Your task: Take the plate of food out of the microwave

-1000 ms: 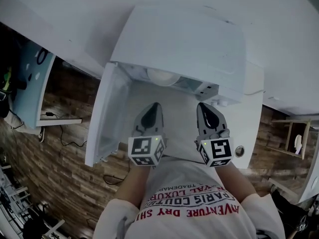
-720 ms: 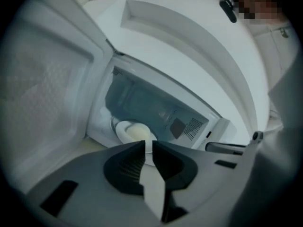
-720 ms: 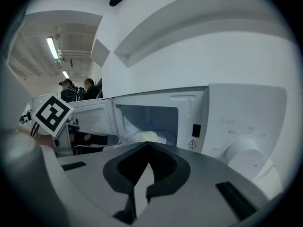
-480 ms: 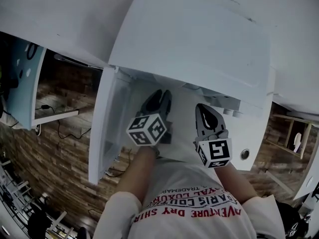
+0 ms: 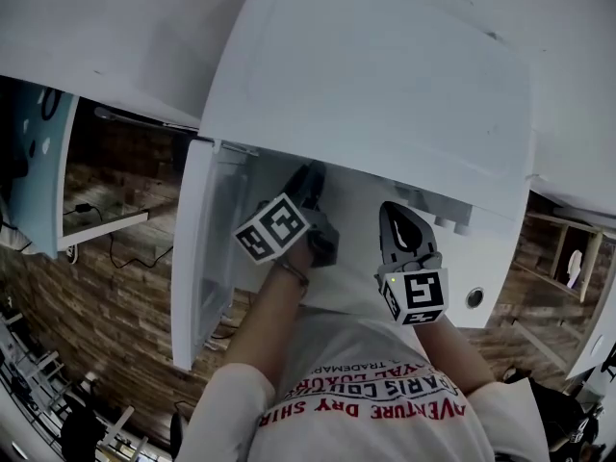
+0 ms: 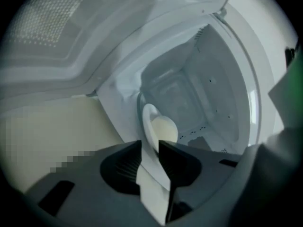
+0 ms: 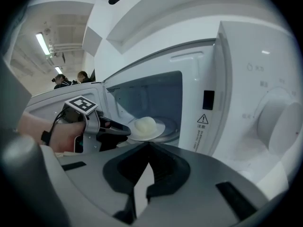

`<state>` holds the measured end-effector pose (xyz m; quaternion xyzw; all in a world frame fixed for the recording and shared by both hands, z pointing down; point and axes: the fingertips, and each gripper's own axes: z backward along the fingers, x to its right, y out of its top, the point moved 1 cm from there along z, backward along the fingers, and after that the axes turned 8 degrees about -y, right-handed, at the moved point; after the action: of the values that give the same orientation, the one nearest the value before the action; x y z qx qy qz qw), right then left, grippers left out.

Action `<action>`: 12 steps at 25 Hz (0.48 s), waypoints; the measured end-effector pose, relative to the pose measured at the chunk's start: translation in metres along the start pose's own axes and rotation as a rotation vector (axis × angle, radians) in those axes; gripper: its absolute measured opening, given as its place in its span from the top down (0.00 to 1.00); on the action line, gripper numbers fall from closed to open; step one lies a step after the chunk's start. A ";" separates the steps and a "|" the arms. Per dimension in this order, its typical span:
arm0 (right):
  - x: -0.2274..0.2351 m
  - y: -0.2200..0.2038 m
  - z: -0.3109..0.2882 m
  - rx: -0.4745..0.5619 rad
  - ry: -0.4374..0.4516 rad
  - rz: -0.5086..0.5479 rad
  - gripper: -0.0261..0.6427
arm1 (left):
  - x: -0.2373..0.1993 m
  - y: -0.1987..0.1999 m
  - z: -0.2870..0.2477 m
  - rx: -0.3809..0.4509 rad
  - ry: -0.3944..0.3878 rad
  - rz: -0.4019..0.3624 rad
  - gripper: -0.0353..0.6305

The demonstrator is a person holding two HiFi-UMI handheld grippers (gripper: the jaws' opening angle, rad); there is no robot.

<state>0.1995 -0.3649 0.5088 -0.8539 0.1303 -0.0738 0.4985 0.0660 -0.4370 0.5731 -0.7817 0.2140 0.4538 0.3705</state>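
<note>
Under me a wood-plank floor [image 5: 106,306], with a black cable [image 5: 120,253] lying on it. I wear a white T-shirt [image 5: 366,354] with red lettering. Overhead a strip light [image 7: 41,44], two people [image 7: 71,78] far back, a wooden rack [image 5: 563,258] at right.

Brown wood-plank floor [image 5: 115,296], white surface [image 5: 96,27] above, pale blue panel [image 5: 38,166] at left, ceiling strip lights [image 7: 41,44]

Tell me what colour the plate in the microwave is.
White; the plate shows best in the right gripper view.

White plate [image 7: 161,129], pale round food [image 7: 144,124] on it, inside open microwave [image 7: 246,103]
</note>
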 end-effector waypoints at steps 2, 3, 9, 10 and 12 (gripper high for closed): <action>0.002 -0.001 -0.001 -0.007 -0.006 -0.002 0.96 | 0.001 0.001 -0.001 0.000 -0.012 0.052 0.80; 0.003 -0.002 -0.002 -0.012 -0.007 -0.002 0.96 | 0.003 0.001 -0.001 -0.002 -0.013 0.061 0.83; 0.003 -0.005 0.002 -0.022 -0.003 0.001 0.96 | 0.005 -0.004 0.000 0.014 -0.023 0.169 0.88; 0.003 -0.006 0.003 -0.022 -0.001 0.001 0.96 | 0.006 -0.006 0.001 0.019 -0.036 0.203 0.89; 0.003 -0.007 0.005 -0.020 0.000 0.001 0.96 | 0.009 -0.010 0.003 0.030 -0.063 0.247 0.90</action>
<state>0.2048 -0.3583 0.5118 -0.8587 0.1314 -0.0722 0.4901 0.0754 -0.4278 0.5686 -0.7291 0.3037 0.5170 0.3300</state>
